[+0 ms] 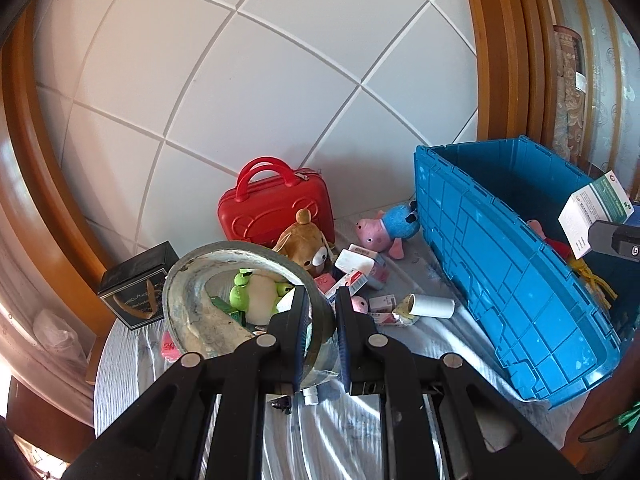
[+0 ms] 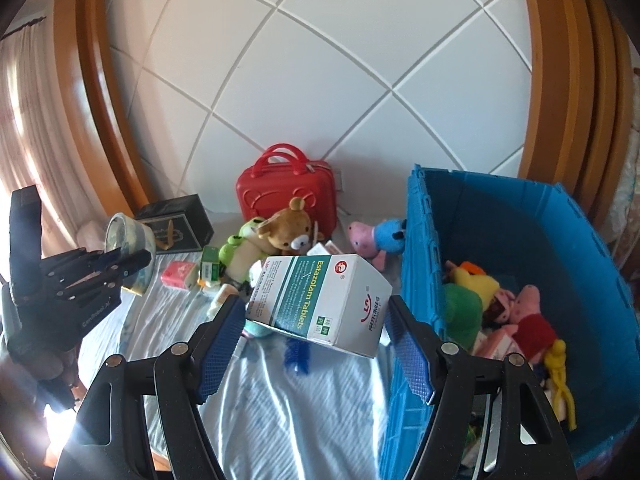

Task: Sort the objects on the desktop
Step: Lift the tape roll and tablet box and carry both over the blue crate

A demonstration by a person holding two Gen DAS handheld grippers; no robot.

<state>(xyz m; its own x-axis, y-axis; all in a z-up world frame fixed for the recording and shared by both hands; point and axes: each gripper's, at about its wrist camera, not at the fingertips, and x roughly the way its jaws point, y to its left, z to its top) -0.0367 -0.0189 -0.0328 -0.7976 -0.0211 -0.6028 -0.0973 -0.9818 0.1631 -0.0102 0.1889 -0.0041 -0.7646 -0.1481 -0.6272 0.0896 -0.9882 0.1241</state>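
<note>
1. Blue plastic crate is the largest thing we see: open-topped, at the right end of the table, plush toys already piled inside. Its near left wall stands just beside our right gripper; the mouth lies to the right of it.
2. Red case stands upright against the tiled wall, well behind the clutter; a black box sits at the table's left edge.
3. White-and-green tablet box sits between the right gripper's pads, long axis across the jaws and tilted. We judge it held, lifted off the cloth; the right pad's contact is hard to confirm.
4. Grey tape roll is clamped by its band in our left gripper, jaws closed on it, ring upright, raised above the loose toys.
5. We judge the right hand nearer the crate; the tablet box needs to clear the wall's rim. The left hand is well apart, at the table's left.
</note>
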